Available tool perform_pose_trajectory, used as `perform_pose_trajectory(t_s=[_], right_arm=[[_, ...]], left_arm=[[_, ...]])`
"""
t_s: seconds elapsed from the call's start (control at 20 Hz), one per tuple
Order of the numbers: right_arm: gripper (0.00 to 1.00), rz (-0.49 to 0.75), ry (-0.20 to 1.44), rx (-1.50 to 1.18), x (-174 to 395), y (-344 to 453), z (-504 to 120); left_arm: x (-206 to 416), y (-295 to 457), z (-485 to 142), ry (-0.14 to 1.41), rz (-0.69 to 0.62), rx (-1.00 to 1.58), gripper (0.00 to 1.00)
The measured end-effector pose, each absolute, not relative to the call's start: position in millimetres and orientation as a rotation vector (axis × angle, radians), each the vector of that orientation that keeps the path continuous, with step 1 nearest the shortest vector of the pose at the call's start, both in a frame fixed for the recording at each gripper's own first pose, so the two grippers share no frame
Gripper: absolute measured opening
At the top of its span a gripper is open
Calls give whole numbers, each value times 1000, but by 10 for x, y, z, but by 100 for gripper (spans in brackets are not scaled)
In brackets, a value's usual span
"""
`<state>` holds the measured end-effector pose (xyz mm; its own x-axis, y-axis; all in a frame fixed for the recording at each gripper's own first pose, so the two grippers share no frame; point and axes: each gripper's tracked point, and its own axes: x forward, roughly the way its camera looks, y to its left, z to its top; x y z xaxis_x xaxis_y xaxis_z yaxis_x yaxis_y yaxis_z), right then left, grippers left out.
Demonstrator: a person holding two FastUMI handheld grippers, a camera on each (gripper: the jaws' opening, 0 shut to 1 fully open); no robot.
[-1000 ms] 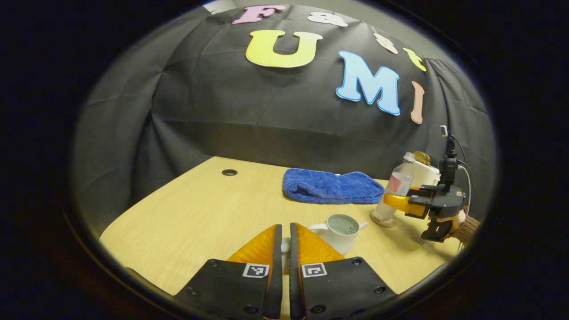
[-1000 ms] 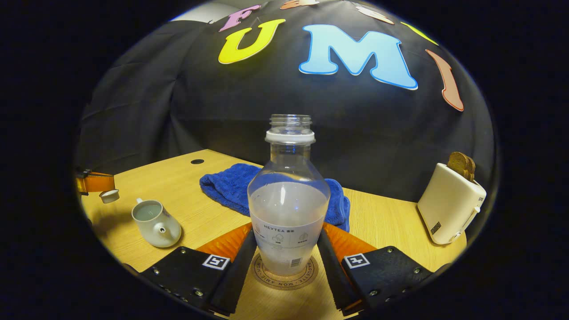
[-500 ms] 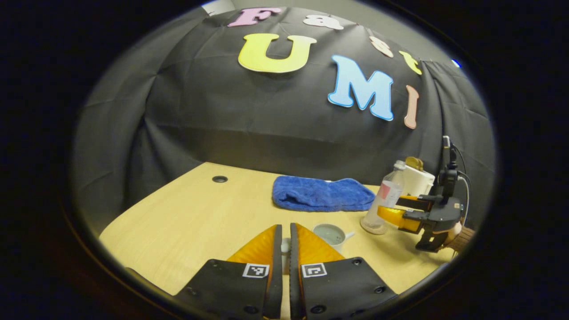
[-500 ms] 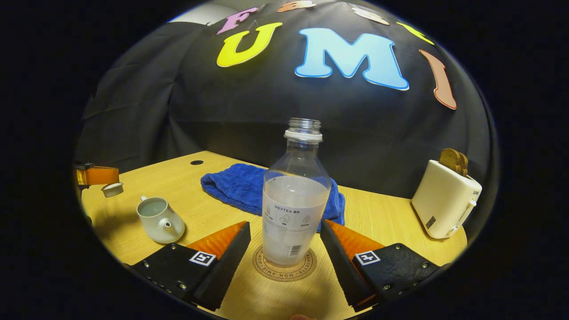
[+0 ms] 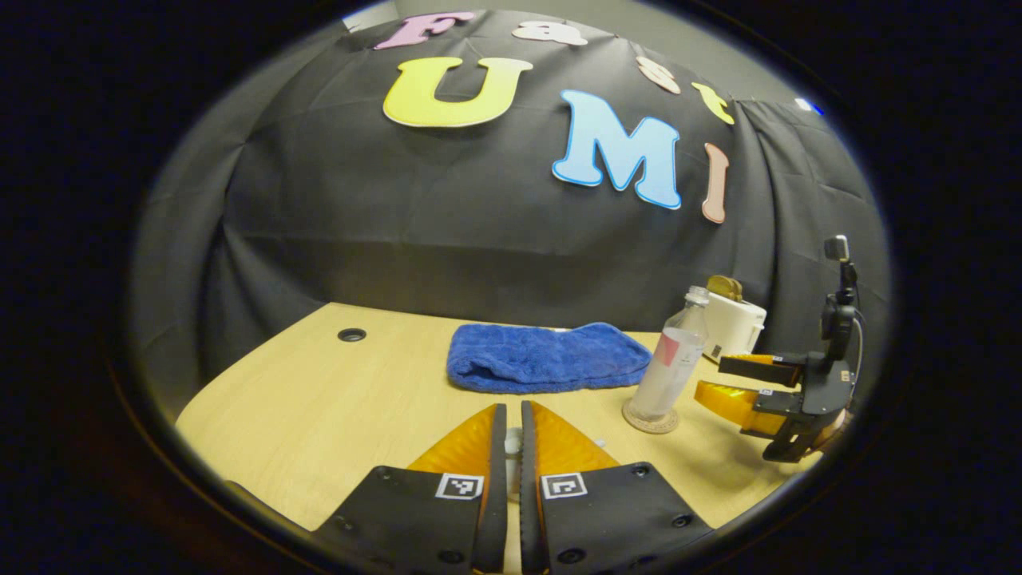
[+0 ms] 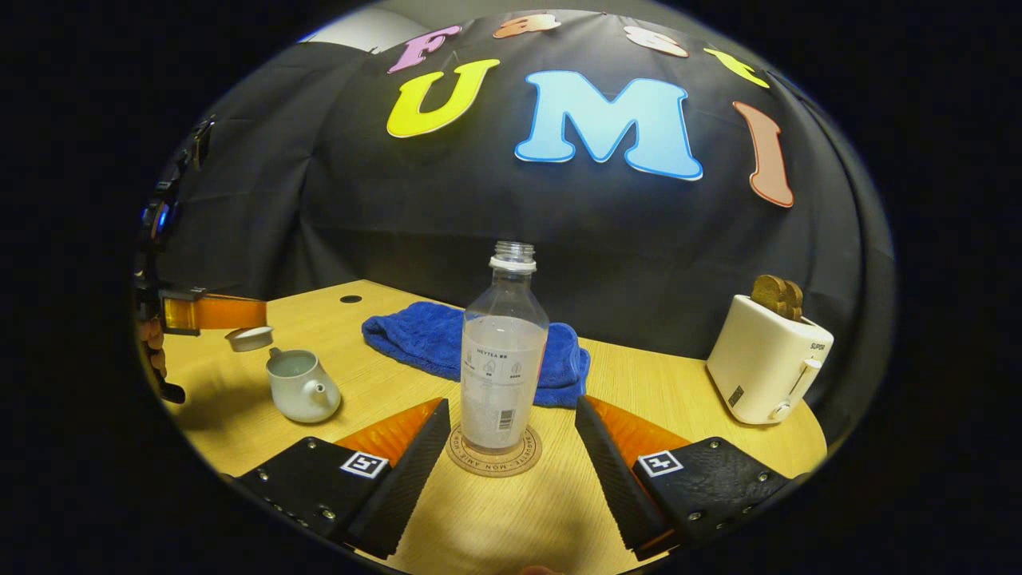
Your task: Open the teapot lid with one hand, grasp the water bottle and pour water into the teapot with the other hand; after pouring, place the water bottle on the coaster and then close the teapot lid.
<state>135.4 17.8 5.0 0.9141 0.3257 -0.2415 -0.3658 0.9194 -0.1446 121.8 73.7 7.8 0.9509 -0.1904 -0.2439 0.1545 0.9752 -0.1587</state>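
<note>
The water bottle (image 6: 503, 351) stands upright on the coaster (image 6: 494, 454), mouth up, between the right gripper (image 6: 512, 447)'s wide-open fingers, touching neither. At far left the left gripper (image 6: 239, 313) pinches the lid (image 6: 249, 339) just above the open teapot (image 6: 299, 386), spout pointing right.

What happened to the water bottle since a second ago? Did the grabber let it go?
Yes. The right gripper opened, let go of the clear plastic water bottle and backed away from it. The bottle stayed upright on the round cork coaster. The left gripper kept the small white teapot lid pinched and carried it nearer above the open white teapot.
</note>
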Motion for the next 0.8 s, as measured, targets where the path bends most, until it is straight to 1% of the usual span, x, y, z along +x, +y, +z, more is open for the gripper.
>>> perform_pose_trajectory(t_s=[0.15, 0.3, 0.35, 0.8], right_arm=[[98, 374, 212, -172, 1190, 221, 55], [98, 405, 213, -133, 1038, 288, 78], [98, 413, 210, -124, 998, 306, 88], [98, 420, 213, -71, 926, 231, 70]], left_arm=[[1287, 629, 31, 264, -184, -116, 14], [1366, 529, -13, 271, -189, -94, 12], [1380, 515, -15, 267, -184, -82, 14], [1476, 380, -113, 278, -165, -22, 13]])
